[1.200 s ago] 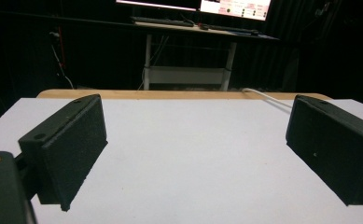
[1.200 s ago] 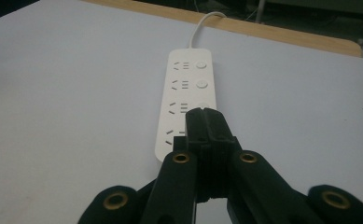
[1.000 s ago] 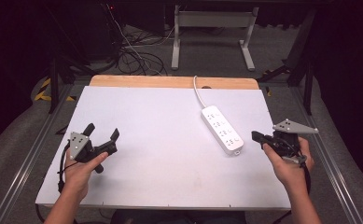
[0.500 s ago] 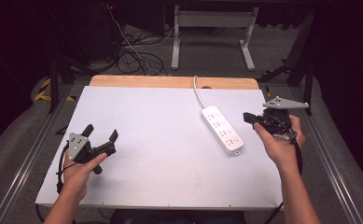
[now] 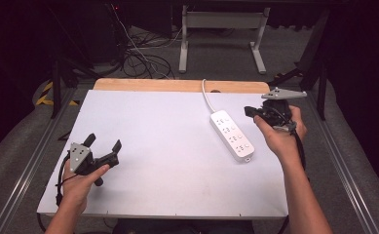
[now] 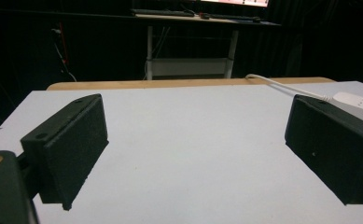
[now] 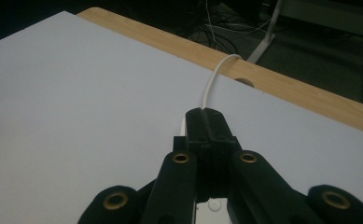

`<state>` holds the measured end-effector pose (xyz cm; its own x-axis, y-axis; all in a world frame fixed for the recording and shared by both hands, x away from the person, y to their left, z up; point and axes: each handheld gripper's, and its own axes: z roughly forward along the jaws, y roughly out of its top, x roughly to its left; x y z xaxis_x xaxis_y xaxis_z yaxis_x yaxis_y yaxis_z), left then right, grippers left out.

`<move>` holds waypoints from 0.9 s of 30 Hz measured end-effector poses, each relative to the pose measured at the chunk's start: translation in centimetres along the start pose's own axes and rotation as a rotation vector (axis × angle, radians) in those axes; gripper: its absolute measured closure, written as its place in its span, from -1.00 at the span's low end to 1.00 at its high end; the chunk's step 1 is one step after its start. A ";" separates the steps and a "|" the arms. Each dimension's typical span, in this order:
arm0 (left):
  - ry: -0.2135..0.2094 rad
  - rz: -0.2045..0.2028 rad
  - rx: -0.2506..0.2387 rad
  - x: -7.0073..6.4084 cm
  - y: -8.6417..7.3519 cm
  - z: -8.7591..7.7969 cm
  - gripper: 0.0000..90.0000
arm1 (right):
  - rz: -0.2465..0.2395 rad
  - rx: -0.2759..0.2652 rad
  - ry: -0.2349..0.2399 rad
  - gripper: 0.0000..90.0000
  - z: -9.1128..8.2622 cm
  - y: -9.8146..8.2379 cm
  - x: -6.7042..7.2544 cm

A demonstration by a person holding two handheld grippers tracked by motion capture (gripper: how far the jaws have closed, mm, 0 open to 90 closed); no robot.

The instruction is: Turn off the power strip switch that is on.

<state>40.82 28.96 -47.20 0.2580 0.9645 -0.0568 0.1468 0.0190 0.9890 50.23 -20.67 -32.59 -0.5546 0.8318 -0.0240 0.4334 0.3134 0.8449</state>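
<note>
White surface: the table (image 5: 167, 146) is covered by a pale sheet, with a strip of bare wood (image 5: 177, 86) left showing along the far edge.
Power strip: a white power strip (image 5: 232, 135) is laid flat on the right half of the table, set at a slant, its far end pointing toward the far edge and its near end toward the right edge.
Cord: a white cord (image 5: 206, 95) is led from the strip's far end over the wooden strip and off the far edge; in the right gripper view it (image 7: 212, 84) is seen curving away just ahead of the jaw tips.
Right claw: the right claw (image 5: 248, 111) is held in the person's right hand (image 5: 277, 134) above the table near the right edge, just beside the strip's far end, not seen touching it; its jaws are pressed together with nothing between them, as is seen in the right gripper view (image 7: 206, 116).
Left claw: the left claw (image 5: 104, 145) is held in the left hand (image 5: 80, 183) near the near left corner, low over the sheet; its jaws are spread wide and nothing is between them, as is seen in the left gripper view (image 6: 195, 140).
Spacing: the left claw is kept well apart from the power strip.
</note>
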 end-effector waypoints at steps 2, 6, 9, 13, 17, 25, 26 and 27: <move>0.002 0.011 0.005 0.1 0.0 -0.2 -0.86 | -0.027 0.003 0.005 1.00 0.9 1.0 0.2; 0.009 0.018 0.011 0.2 -0.2 -0.4 -0.86 | -0.058 0.009 0.002 1.00 2.0 1.9 0.3; 0.011 0.026 0.018 0.2 -0.3 -0.6 -0.86 | -0.081 0.038 -0.004 1.00 4.4 2.8 0.2; 0.013 0.030 0.019 0.4 -0.3 -0.6 -0.86 | -0.090 0.087 -0.016 1.00 6.7 2.7 -0.3; 0.002 0.035 0.022 0.5 -0.4 -0.5 -0.86 | -0.098 0.161 -0.030 1.00 9.8 2.3 -1.3; 0.000 0.030 0.028 0.5 -0.5 -0.5 -0.86 | -0.096 0.275 -0.020 1.00 14.0 0.4 -2.1; 0.003 0.031 0.025 0.5 -0.5 -0.5 -0.86 | -0.082 0.273 -0.009 1.00 14.3 0.2 -2.1; 0.002 0.028 0.023 0.5 -0.5 -0.6 -0.86 | -0.075 0.276 -0.002 1.00 14.6 0.0 -2.1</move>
<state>40.30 29.59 -47.67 0.2604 0.9651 -0.0284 0.1617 -0.0146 0.9867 61.76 -15.74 -40.32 -0.5910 0.8024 -0.0827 0.5681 0.4867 0.6636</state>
